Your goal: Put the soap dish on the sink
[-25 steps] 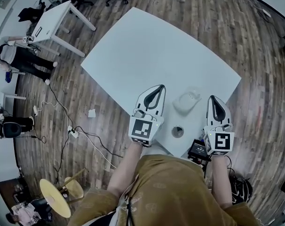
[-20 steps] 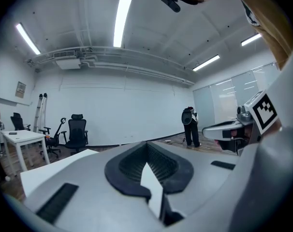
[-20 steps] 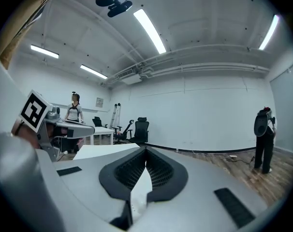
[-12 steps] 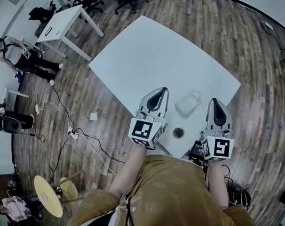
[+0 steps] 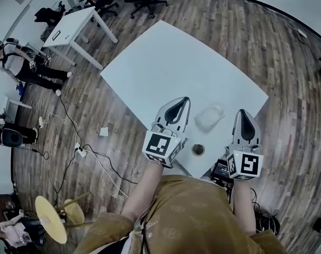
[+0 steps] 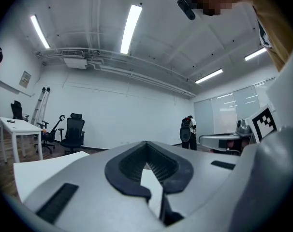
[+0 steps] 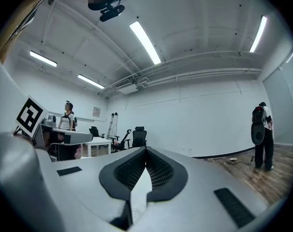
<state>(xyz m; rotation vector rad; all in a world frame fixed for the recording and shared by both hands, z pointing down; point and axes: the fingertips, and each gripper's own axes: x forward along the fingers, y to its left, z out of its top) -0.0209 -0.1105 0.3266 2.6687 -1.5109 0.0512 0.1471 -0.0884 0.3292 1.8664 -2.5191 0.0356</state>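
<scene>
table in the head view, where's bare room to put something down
The white table is bare from the soap dish out to its far edges. The near corner is crowded: soap dish and small round piece between left gripper and right gripper.

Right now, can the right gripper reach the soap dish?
Probably yes. The soap dish lies in the open on the table, just left of the right gripper, with nothing between them. Its jaws are shut, though, so they must open first.

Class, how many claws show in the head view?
2. The left claw hangs left of the soap dish; the right claw hangs right of it, both at the white table's near edge. None looks hidden.
</scene>
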